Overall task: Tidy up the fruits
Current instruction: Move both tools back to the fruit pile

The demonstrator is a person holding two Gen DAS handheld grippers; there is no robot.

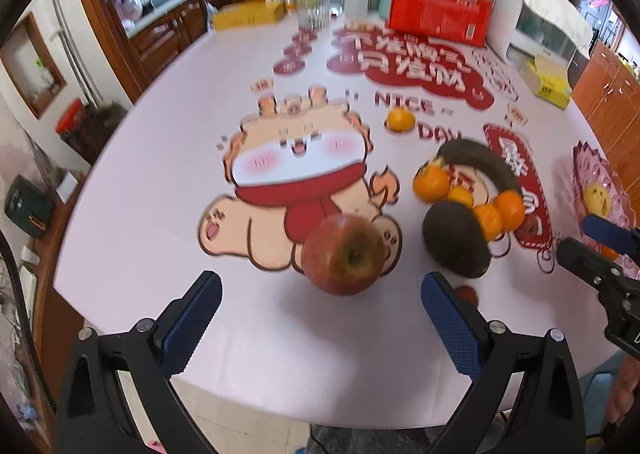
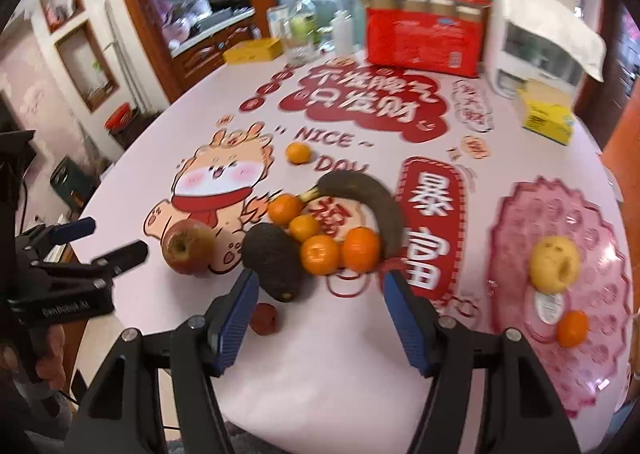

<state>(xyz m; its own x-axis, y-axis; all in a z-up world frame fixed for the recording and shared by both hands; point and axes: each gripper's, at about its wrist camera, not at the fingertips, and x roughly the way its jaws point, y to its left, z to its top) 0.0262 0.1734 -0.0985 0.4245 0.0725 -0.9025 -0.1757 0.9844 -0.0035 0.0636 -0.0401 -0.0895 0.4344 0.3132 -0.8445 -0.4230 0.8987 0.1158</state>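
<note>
Left wrist view: left gripper [image 1: 320,308] spread wide, nothing betw the blue pads, hovering over the near edge of the table [image 1: 132,213]. Red apple [image 1: 343,254] sitting right ahead of the gap, not touched. Just to its right a dark avocado [image 1: 458,240], w/ a cluster of oranges [image 1: 432,182] behind it and a blackened banana [image 1: 480,161] arching over them. Lone orange [image 1: 400,119] farther back near the "NICE" print. Tiny dark red fruit [image 1: 468,294] peeking out by the right pad, too hidden to ID. All a bit blurry.

Right wrist view: right gripper [image 2: 322,324] also spread, empty, pointed down at the avocado/orange pile. Avocado [image 2: 274,260] just ahead of the left pad, no contact. Small red fruit [image 2: 264,318] beside that pad. Pink plate [image 2: 560,213] off to the right w/ a yellow apple or pear [image 2: 554,264] (can't tell which) plus one orange [image 2: 572,329] on it. Left gripper visible at far left near the red apple [image 2: 188,246], fingers apart.
</note>
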